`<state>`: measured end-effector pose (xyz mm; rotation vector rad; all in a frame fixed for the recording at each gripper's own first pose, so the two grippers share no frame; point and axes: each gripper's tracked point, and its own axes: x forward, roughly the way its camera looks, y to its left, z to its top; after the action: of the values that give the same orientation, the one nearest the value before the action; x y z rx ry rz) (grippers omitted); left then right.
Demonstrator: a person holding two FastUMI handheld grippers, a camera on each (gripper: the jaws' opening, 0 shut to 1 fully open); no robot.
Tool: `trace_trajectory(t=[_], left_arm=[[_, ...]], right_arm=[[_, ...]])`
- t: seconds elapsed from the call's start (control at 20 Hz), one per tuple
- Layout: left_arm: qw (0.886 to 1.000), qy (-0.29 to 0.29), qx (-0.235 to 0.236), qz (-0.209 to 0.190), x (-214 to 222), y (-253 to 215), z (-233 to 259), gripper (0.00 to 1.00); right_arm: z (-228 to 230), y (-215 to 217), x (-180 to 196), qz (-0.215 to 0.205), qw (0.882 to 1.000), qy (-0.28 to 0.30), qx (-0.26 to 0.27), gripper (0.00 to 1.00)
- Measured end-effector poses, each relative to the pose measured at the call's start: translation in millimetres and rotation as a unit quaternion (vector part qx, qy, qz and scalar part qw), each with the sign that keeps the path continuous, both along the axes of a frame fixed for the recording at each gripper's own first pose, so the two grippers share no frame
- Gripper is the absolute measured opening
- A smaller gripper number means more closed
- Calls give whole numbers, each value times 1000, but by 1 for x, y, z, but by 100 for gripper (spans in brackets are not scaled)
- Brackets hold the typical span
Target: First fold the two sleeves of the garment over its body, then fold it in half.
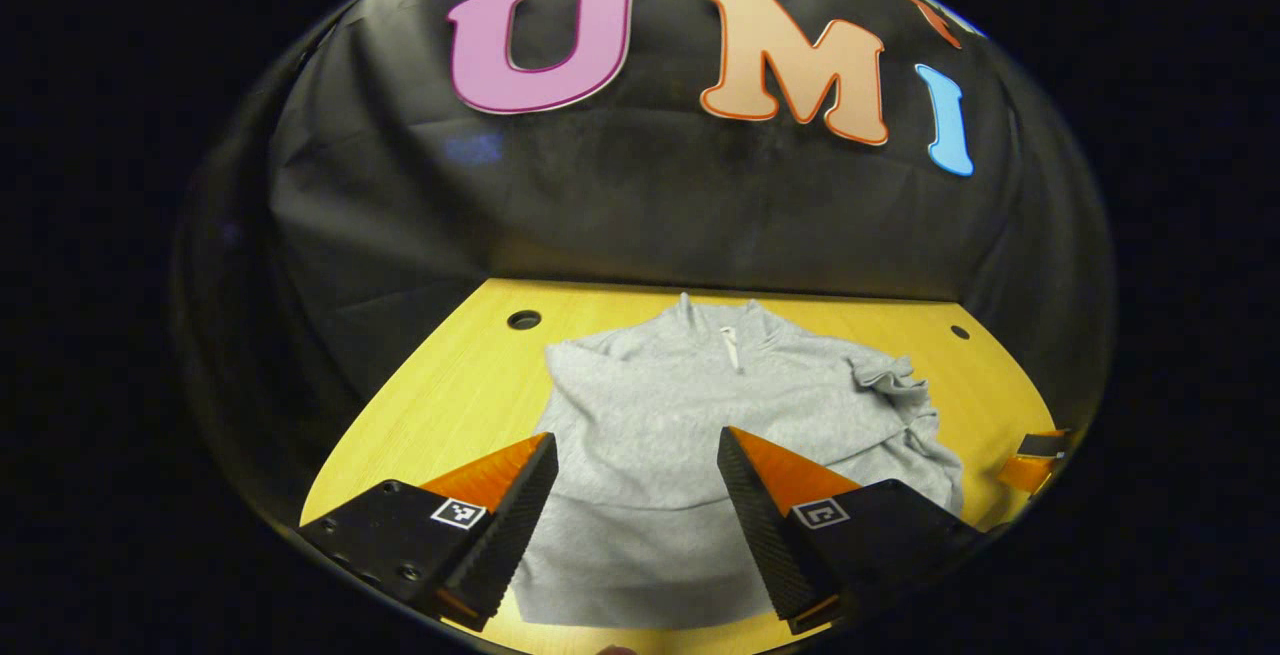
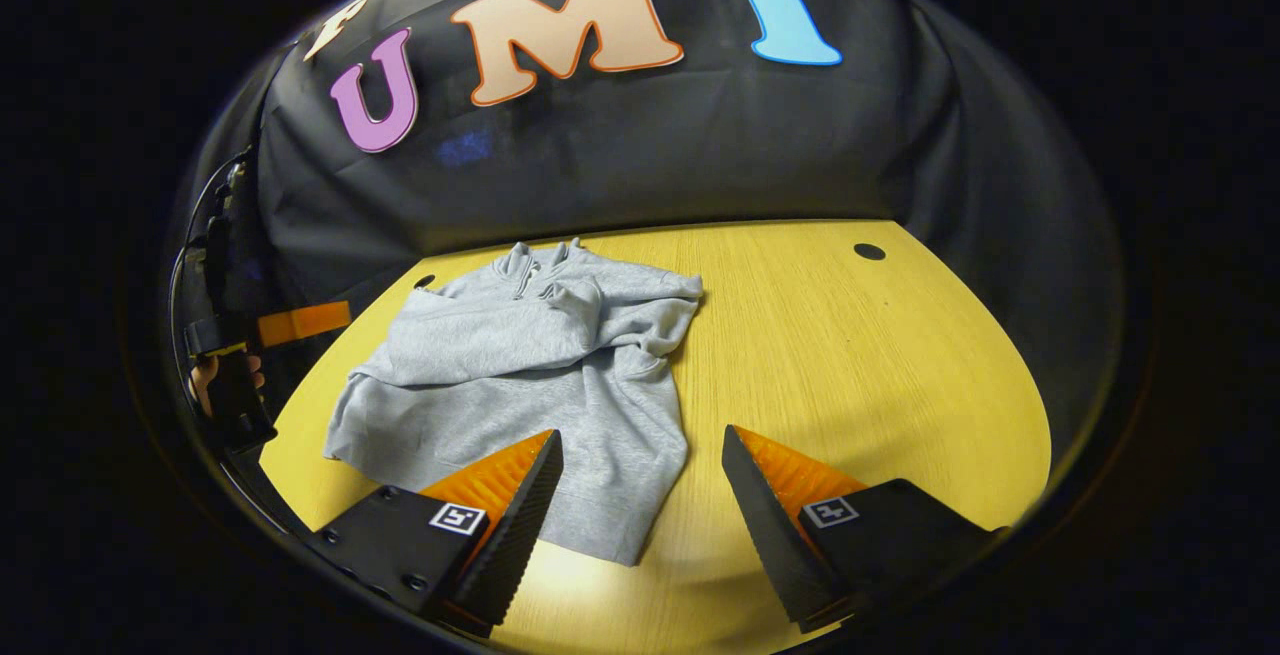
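Note:
A grey zip-neck sweatshirt (image 1: 650, 385) lies flat on the yellow wooden table (image 1: 450, 395), collar toward the back wall. In the right gripper view the sweatshirt (image 2: 500, 355) has both sleeves lying across its body, one sleeve (image 2: 610, 315) bunched near the collar. My left gripper (image 1: 636, 437) hovers open above the garment's lower half, holding nothing. My right gripper (image 2: 642, 433) is open too, above the hem's right corner and the bare table (image 2: 850, 365). The left gripper (image 2: 290, 323) and the hand holding it show at the far left of that view.
The right gripper (image 1: 1040, 455) pokes in at the table's right edge in the left gripper view. Round cable holes (image 1: 523, 319) (image 2: 869, 251) sit near the table's back corners. Black cloth walls close the table in behind and at the sides.

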<state>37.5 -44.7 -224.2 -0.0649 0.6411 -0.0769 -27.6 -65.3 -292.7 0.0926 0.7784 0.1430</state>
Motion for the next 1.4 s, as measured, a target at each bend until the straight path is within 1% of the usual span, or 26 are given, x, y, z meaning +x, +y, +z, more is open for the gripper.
trace_trajectory(t=[0.1,0.35,0.55,0.6,0.65,0.8,0.85,0.9,0.95,1.0,1.1,1.15,1.2,1.25,1.3,1.35,1.4], left_arm=[[1000,14,9,8,-16,20,-12,94],[998,60,18,10,-62,49,-48,95],[995,99,19,10,-92,57,-80,95],[994,108,16,12,-97,59,-87,95],[993,114,11,14,-100,59,-94,95],[991,132,-6,16,-110,58,-109,95],[990,141,-14,16,-113,55,-115,95],[989,146,-13,17,-116,55,-116,95],[991,135,-11,12,-112,54,-115,97],[990,140,-7,8,-114,53,-118,97],[991,132,-5,4,-113,54,-117,97],[991,131,-7,6,-113,54,-118,95],[993,121,-7,10,-110,54,-116,94],[992,123,-7,8,-112,52,-118,92],[993,119,-8,3,-111,47,-117,88],[993,120,-11,-4,-112,41,-117,80],[992,122,-10,-12,-111,38,-117,72]], right_arm=[[-5,6,-2,4,1000,3,-8,96],[-25,17,-15,0,999,22,-23,96],[-49,29,-36,5,998,49,-38,96],[-54,31,-39,6,997,56,-44,99],[-59,32,-42,7,997,61,-51,96],[-69,33,-46,7,995,72,-68,96],[-74,31,-46,4,994,76,-75,99],[-78,30,-47,0,993,81,-80,96],[-83,30,-49,-4,993,88,-83,96],[-84,31,-50,-7,992,93,-80,99],[-86,34,-48,-14,993,95,-71,99],[-87,34,-51,-15,993,100,-67,95],[-86,34,-49,-14,993,97,-65,99],[-88,33,-50,-11,993,99,-66,95],[-87,35,-49,-4,993,99,-63,95],[-89,40,-50,3,993,104,-57,94],[-88,43,-50,9,993,104,-53,79]])
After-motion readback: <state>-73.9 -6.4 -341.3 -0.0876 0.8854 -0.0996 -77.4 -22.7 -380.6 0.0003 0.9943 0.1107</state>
